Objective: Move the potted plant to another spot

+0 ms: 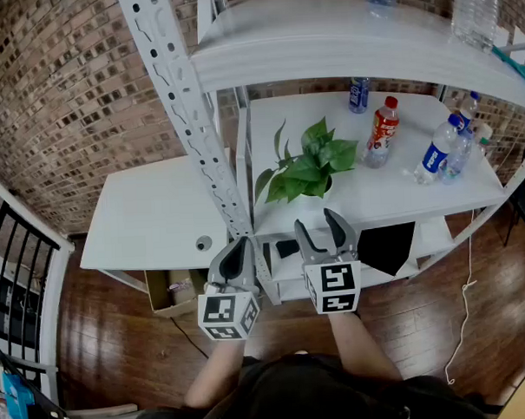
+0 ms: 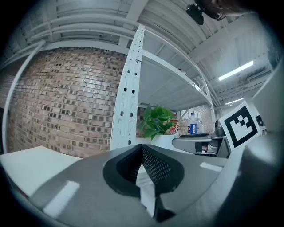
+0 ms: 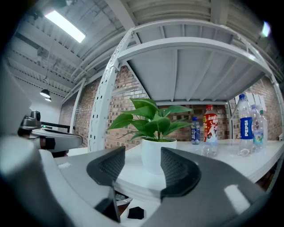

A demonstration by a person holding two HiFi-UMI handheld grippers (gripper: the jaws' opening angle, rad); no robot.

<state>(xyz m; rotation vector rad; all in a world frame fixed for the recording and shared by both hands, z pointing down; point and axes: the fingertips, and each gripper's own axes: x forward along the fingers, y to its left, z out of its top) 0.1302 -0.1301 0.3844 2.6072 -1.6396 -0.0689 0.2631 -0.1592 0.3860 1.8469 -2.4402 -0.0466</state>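
Plant: stands on the shelf, just ahead of the right gripper and in line with its gap. That gripper is partly open and empty. Left gripper: jaws together, empty, alongside. Judged outstanding: grasp, lift, relocation.

No wording is legible; the labels on the bottles are too small.
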